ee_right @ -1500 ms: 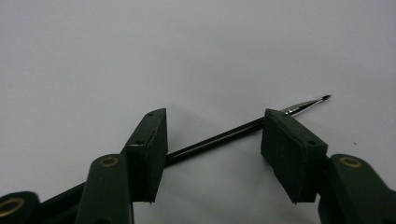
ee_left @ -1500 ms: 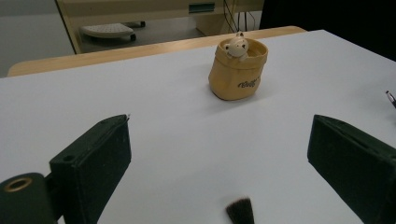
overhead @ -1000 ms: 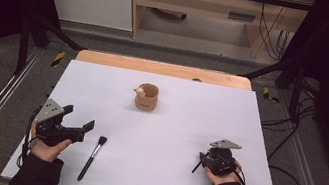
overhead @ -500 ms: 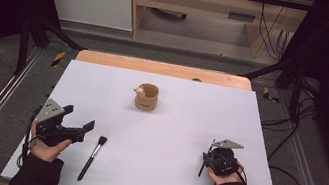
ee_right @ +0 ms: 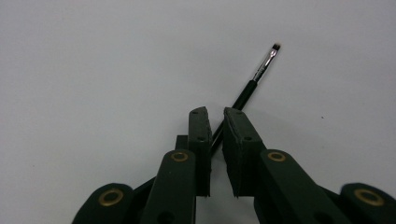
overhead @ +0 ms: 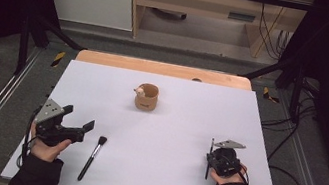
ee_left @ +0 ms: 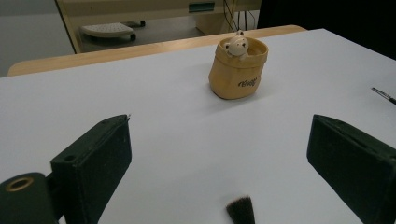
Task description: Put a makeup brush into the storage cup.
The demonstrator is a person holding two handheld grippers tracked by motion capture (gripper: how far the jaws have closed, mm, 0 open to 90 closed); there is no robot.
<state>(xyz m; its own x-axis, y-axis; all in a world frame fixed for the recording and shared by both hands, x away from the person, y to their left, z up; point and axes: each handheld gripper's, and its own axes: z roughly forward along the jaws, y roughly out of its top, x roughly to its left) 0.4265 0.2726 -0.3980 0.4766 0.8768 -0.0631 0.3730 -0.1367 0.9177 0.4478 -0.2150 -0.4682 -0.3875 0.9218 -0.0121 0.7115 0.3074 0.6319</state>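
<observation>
My right gripper [overhead: 211,162] points down at the white table near the front right. In the right gripper view my right gripper [ee_right: 215,116] has just been closing, and its pads now pinch the black handle of a thin brush [ee_right: 261,70], whose small tip lies beyond the jaws. That thin brush [overhead: 211,148] lies flat on the table. My left gripper [overhead: 78,117] stands open at the front left with nothing between its pads. Just ahead of my left gripper [ee_left: 219,128] lie the dark bristles of a black makeup brush [ee_left: 241,210], whose handle [overhead: 90,158] runs toward the front edge.
A tan cup [overhead: 146,97] with a small bear figure on its rim stands at the table's middle back, also seen as the cup [ee_left: 238,70] ahead of the left jaws. A wooden strip [overhead: 164,69] borders the white table [overhead: 170,134] at the far edge.
The right gripper's jaws have drawn together on the thin brush's handle. Both hands stay where they were, and the left gripper and makeup brush are unchanged.
</observation>
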